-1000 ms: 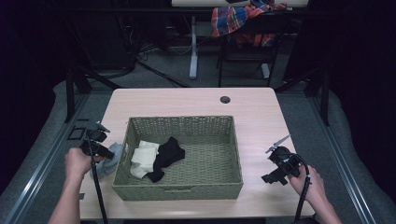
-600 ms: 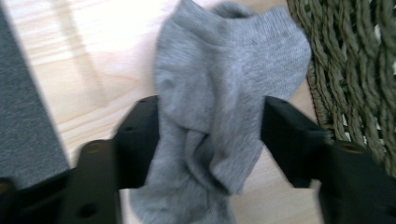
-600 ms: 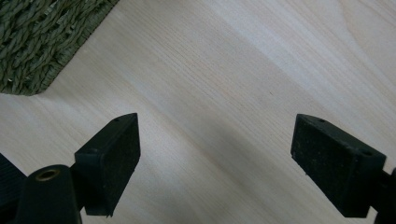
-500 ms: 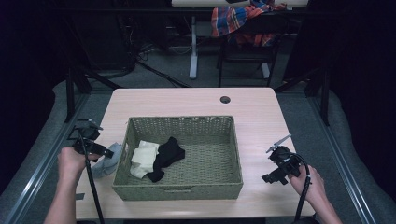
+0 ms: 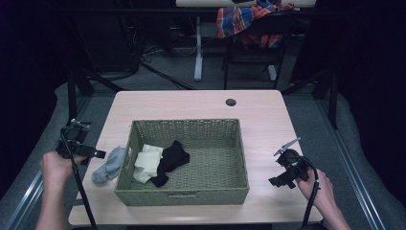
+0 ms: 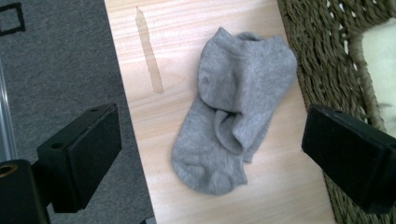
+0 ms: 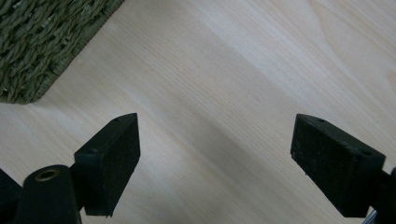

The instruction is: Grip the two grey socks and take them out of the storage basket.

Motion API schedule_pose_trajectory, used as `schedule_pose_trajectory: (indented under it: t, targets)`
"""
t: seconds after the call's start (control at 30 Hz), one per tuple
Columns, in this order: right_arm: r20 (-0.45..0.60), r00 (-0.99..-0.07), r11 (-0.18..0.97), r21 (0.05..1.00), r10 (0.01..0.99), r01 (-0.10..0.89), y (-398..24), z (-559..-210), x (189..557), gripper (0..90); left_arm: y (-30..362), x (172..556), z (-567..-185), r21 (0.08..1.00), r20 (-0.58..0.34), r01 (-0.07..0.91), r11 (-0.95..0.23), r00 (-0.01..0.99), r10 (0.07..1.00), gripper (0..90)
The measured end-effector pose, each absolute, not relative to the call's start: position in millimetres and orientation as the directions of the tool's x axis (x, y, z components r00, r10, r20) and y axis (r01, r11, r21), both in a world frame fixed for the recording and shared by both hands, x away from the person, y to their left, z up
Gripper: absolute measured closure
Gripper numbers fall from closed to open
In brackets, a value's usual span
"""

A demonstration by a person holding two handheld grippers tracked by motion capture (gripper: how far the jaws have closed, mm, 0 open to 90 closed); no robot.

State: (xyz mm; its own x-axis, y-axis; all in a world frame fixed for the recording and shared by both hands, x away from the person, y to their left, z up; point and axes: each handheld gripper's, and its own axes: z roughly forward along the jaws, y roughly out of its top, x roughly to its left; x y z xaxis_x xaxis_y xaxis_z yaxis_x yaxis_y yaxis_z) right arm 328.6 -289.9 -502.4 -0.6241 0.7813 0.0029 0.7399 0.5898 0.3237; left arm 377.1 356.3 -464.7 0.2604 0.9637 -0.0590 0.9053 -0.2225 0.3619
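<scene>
A grey sock (image 5: 109,164) (image 6: 233,116) lies crumpled on the wooden table, just left of the woven green basket (image 5: 191,125) (image 6: 327,56). My left gripper (image 5: 81,147) (image 6: 212,156) hovers above the sock at the table's left edge. Its jaws have just been opening and now stand wide apart, with nothing pressed between the pads. Inside the basket's left half lie a white sock (image 5: 147,160) and a black sock (image 5: 171,160). My right gripper (image 5: 286,168) (image 7: 215,163) is open and empty, low over bare table to the right of the basket.
The table's left edge drops to grey carpet (image 6: 56,70) right beside the sock. A round cable hole (image 5: 231,102) sits at the table's far side. Behind the table stands a chair with plaid cloth (image 5: 249,19).
My left gripper has opened, let go of the grey sock and lifted up and to the left. The sock stays on the table. The right gripper has kept still.
</scene>
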Motion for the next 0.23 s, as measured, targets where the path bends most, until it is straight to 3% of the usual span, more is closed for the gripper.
schedule_pose_trajectory:
  t: [0.1, 0.13, 0.17, 0.23]
  targets:
    - [0.023, -0.587, 0.534, 0.388, 0.809, 0.751, -289.3, -506.1, 326.9, 15.5, 357.6, 374.0, -464.7, 0.365, -0.052, 0.904, -0.222, 0.258, 0.965, 5.0]
    - [0.023, -0.587, 0.534, 0.39, 0.809, 0.75, -289.3, -506.0, 327.1, 15.5, 358.8, 373.8, -465.2, 0.366, -0.052, 0.905, -0.216, 0.252, 0.966, 4.9]
    - [-0.003, -0.62, 0.586, 0.332, 0.784, 0.739, -290.5, -501.0, 329.7, 15.5, 359.3, 373.8, -465.5, 0.367, -0.052, 0.906, -0.212, 0.247, 0.968, 4.6]
    - [0.004, -0.616, 0.577, 0.345, 0.788, 0.74, -289.2, -502.1, 329.8, 15.6, 359.7, 373.8, -466.9, 0.366, -0.054, 0.907, -0.208, 0.244, 0.968, 4.2]
